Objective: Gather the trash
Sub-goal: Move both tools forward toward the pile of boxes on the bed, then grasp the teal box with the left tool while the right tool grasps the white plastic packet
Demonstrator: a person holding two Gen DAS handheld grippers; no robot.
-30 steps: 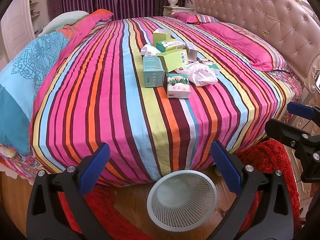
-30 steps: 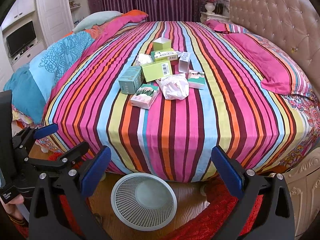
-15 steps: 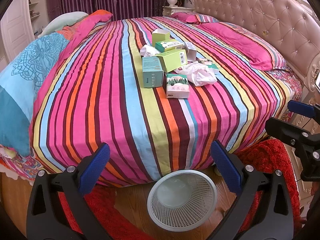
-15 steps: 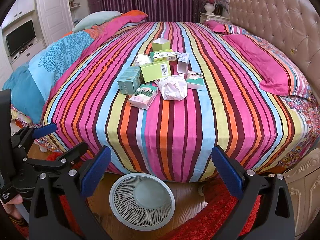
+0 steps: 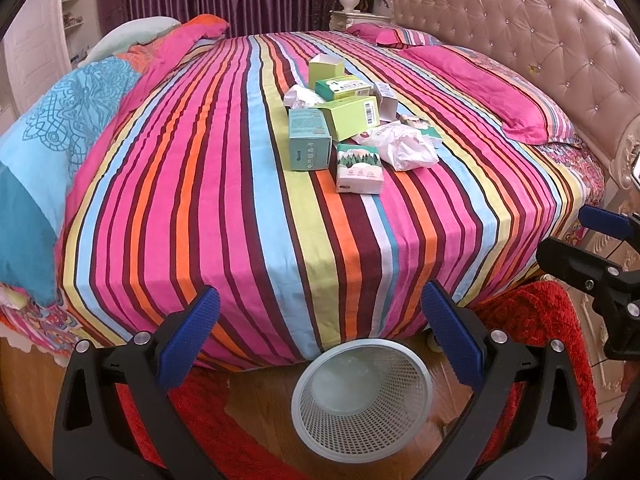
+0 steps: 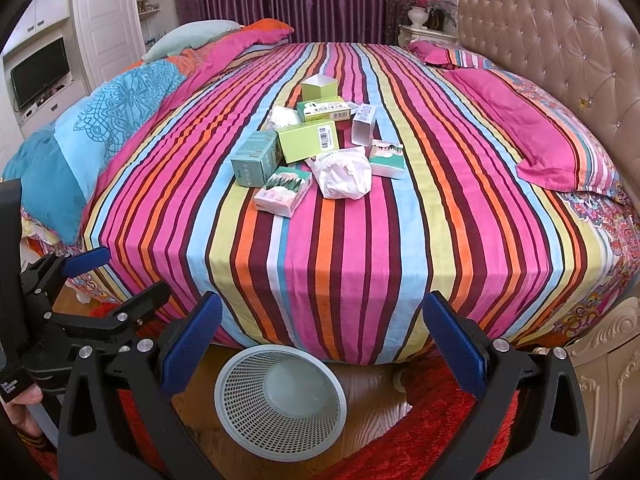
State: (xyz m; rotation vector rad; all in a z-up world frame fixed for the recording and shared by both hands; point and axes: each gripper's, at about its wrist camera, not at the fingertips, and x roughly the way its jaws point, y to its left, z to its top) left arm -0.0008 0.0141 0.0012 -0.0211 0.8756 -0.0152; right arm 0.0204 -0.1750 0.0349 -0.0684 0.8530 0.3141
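White mesh basket (image 5: pixel 362 398) empty on floor; left claw (image 5: pixel 320 344), right claw (image 6: pixel 322 346) wide.

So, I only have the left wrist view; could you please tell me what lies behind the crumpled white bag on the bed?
Observer: A second forest-print pack lies flat beside the bag, on its right in the right wrist view.
Operator: Thank you. Is the right gripper open?
Observer: Yes, the right gripper is wide open with nothing between its pads, above the basket.
Operator: And what is at the far left of the room?
Observer: A dark TV sits in a white cabinet.
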